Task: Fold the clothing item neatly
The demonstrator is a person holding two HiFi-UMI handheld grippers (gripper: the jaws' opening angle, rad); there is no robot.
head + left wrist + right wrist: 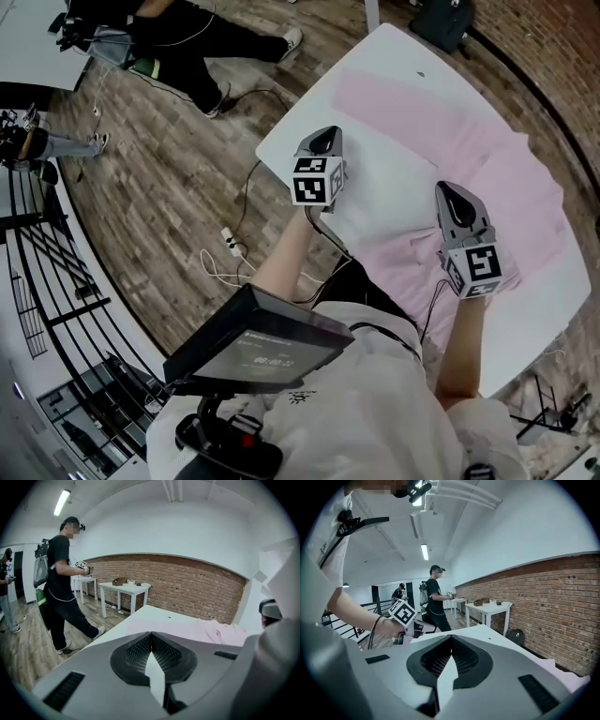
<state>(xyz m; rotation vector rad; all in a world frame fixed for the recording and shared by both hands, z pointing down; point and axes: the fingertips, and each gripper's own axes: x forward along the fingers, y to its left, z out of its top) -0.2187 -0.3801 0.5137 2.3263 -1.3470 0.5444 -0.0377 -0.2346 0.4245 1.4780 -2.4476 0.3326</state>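
A pink garment (497, 169) lies spread over the white table (394, 47), and a paler patch shows in its near middle. My left gripper (324, 141) hovers above the table's near left edge, beside the garment's left side. Its jaws are shut with nothing between them. My right gripper (457, 199) hangs over the garment's near right part, also shut and empty. The left gripper view shows its closed jaws (151, 639) with the pink cloth (201, 632) beyond them on the table. The right gripper view shows its closed jaws (451, 641) and the left gripper's marker cube (403, 612) to the left.
A person in black (61, 583) stands on the wooden floor left of the table. Cables and a power strip (230, 242) lie on the floor by the table's near corner. A dark bag (445, 21) sits at the far end. White tables (124, 588) line the brick wall.
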